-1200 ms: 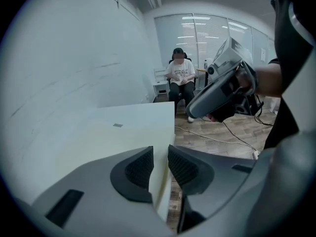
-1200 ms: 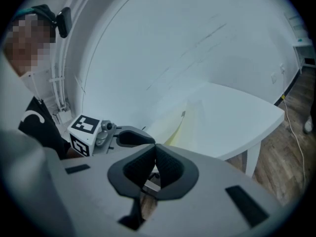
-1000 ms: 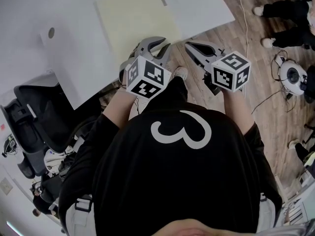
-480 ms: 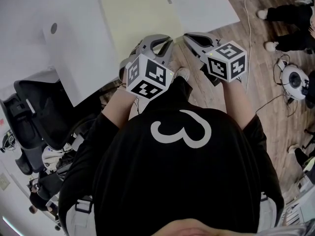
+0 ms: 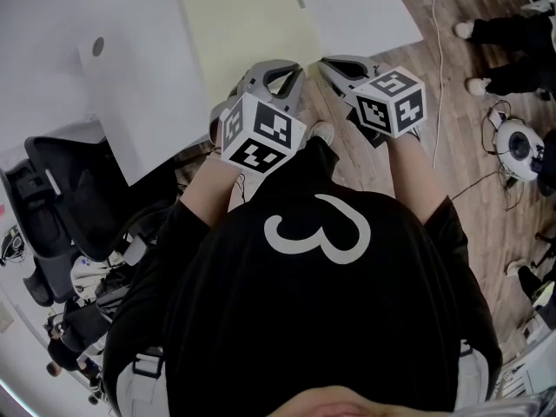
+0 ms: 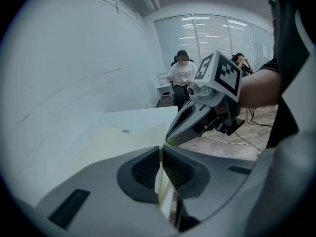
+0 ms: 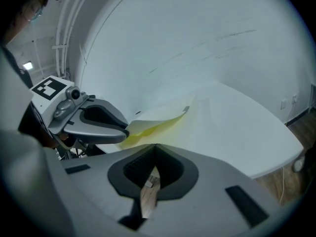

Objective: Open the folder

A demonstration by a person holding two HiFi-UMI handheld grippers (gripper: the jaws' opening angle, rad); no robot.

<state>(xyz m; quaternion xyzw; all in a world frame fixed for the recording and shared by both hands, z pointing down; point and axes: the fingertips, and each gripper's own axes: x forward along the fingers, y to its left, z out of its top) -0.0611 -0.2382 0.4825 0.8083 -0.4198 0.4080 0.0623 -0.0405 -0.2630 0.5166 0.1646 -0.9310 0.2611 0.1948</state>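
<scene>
Jaws of the left gripper (image 6: 161, 154) are closing on the thin near edge of the yellow folder (image 5: 248, 24), likely so its cover can be lifted. The folder is laid by the desk's (image 5: 365, 7) near edge. The right gripper's (image 7: 155, 148) jaws are held shut and empty, just beside.

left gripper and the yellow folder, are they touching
Touching. The left gripper view shows the left gripper, jaws closing, with the thin edge of the folder pinched between its pads.

Pale yellow folder (image 5: 252, 24) on a white table (image 5: 139, 94); brown wood-plank floor (image 5: 469, 120); black shirt (image 5: 287, 328) bearing a white numeral three.
</scene>
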